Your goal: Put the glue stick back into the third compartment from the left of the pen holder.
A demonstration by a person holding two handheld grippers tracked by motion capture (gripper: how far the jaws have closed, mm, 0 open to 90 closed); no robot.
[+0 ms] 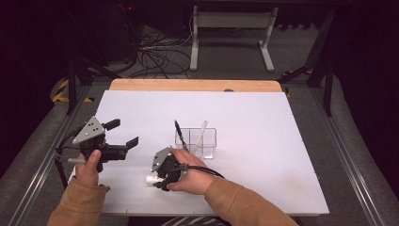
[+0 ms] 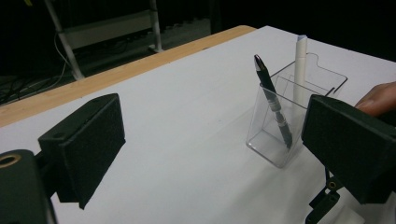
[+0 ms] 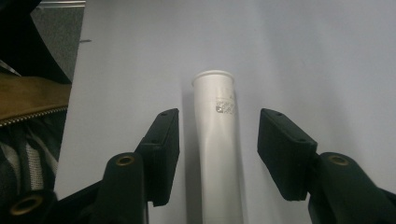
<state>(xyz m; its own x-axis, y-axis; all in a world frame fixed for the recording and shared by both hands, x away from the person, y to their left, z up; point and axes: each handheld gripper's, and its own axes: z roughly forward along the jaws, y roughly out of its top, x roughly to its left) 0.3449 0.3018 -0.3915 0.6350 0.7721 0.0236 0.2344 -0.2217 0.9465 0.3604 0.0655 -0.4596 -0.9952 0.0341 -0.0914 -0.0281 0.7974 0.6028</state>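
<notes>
Two pens already stand in the clear acrylic pen holder (image 1: 197, 141): a black pen (image 1: 180, 135) in its left compartment and a white pen (image 1: 201, 133) leaning in the right. A third, a white marker (image 3: 218, 140), lies flat on the white worktop (image 1: 263, 155) near the person's edge, well apart from the holder. The right hand-held gripper (image 3: 218, 156) is lowered over it with one pad on each side of the barrel; there is a clear gap on both sides, so nothing is grasped yet. Its jaws stand half spread, released.

To do the pick well, I would keep the barrel centred between the pads as it is now, so that both meet it at once and it does not roll away on the smooth worktop. Closing should be gentle and square to the barrel. The grip lies some way back from the capped end, which seems sensible: a hold near the middle would keep the marker from drooping when lifted. Lift straight up before turning it upright for the holder.

The left hand-held gripper (image 1: 121, 133) hovers at the left of the worktop, jaws spread wide and empty, pointing toward the holder. It could steady the light holder if the marker nudges it.
</notes>
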